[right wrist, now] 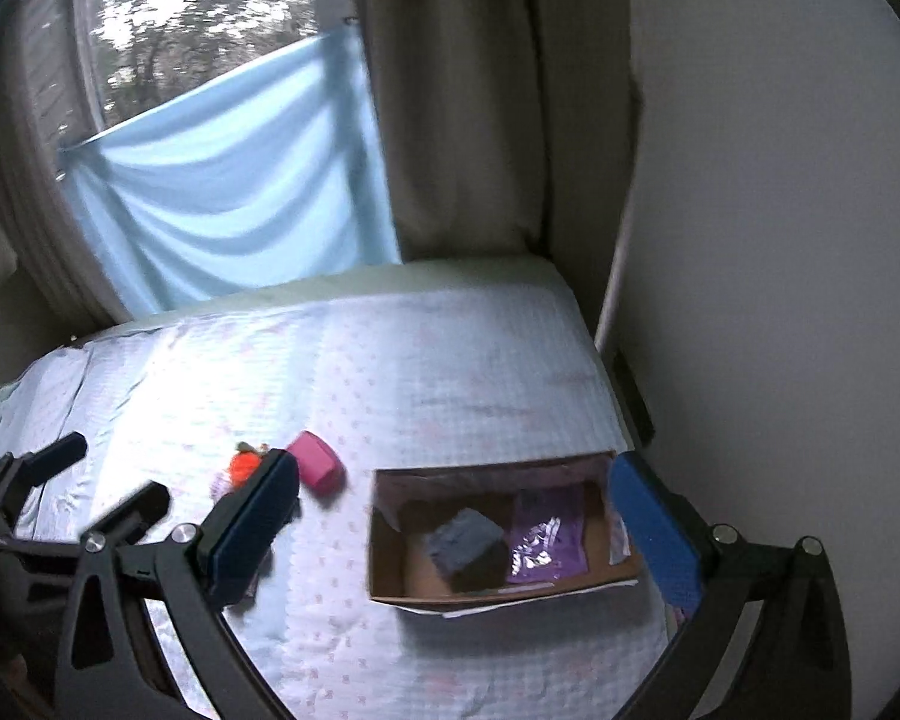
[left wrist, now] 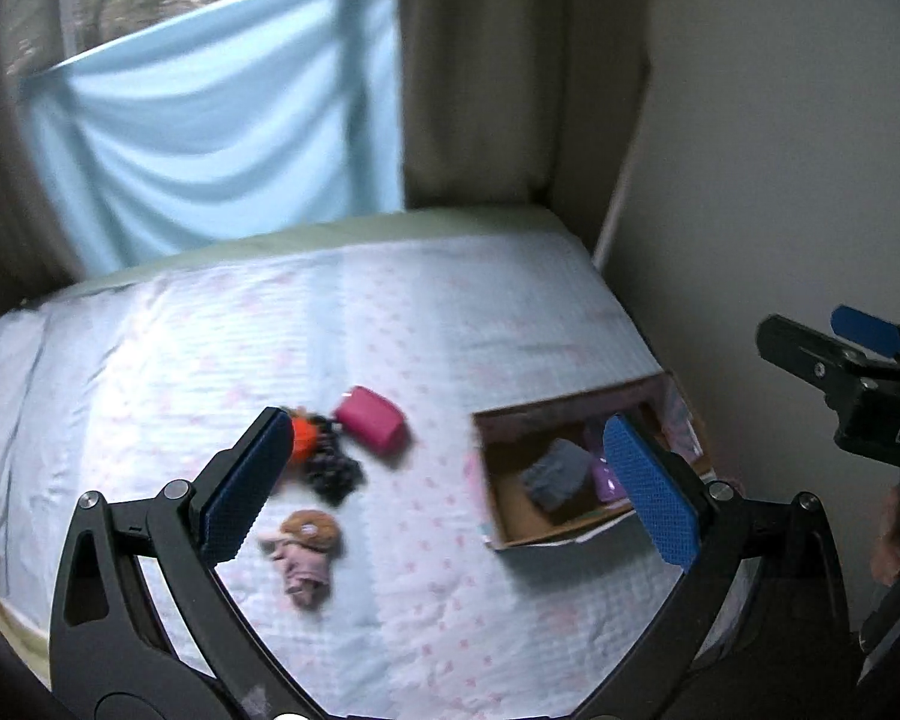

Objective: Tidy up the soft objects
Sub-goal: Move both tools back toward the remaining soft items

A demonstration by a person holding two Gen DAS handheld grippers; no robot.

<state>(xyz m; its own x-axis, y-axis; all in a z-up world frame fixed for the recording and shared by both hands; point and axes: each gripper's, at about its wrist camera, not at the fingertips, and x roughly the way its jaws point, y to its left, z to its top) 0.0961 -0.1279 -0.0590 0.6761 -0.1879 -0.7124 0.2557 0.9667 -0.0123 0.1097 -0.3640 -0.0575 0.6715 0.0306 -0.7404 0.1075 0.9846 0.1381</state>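
Cardboard box [right wrist: 390, 546] partly filled; left claw [left wrist: 450, 486] and right claw [right wrist: 456, 534] held wide, empty; doll [left wrist: 303, 552] below left claw judged next.

Cardboard box [right wrist: 390, 576] holds grey cloth [right wrist: 465, 543] — purple packet [right wrist: 546, 534] beside.

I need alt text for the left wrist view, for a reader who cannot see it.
The open left gripper hovers above a bed where a pink pouch, an orange-and-black toy and a small doll lie left of a cardboard box holding a grey item.
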